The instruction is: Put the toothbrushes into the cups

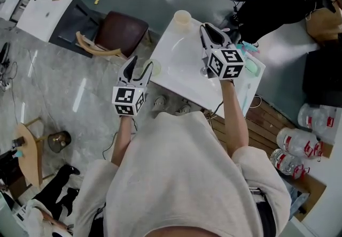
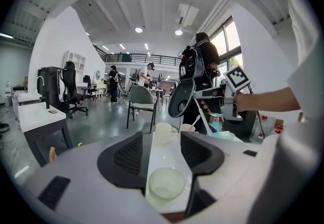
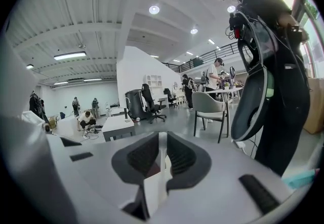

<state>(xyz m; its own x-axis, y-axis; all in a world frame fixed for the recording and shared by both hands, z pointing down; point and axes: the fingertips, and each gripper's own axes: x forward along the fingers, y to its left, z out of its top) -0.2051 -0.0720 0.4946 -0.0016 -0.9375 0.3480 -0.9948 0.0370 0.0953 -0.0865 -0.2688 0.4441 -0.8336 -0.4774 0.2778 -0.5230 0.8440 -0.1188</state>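
A person seen from above stands at a white table (image 1: pixel 181 65) in the upper middle of the head view, with a handheld gripper in each hand. The right gripper (image 3: pixel 163 139) has its jaws nearly together, pinching a thin white toothbrush (image 3: pixel 161 167) by its handle, and hangs over the table's right half. The left gripper (image 2: pixel 162 139), at the table's lower left edge, has its jaws wide apart and holds nothing. A pale green cup (image 2: pixel 166 183) sits just ahead of and below it, right at the table edge and untouched. A cream cup (image 1: pixel 182 16) stands at the far corner, at the top of the frame, and a pinkish cup (image 2: pixel 188 128) beside it seems to hold a brush already. The risks look twofold. The slim handle may swivel in the narrow pinch, so the brush could strike a rim rather than drop in, and these light cups would likely tip. The open left jaws are also close enough to nudge the green cup off the table edge.
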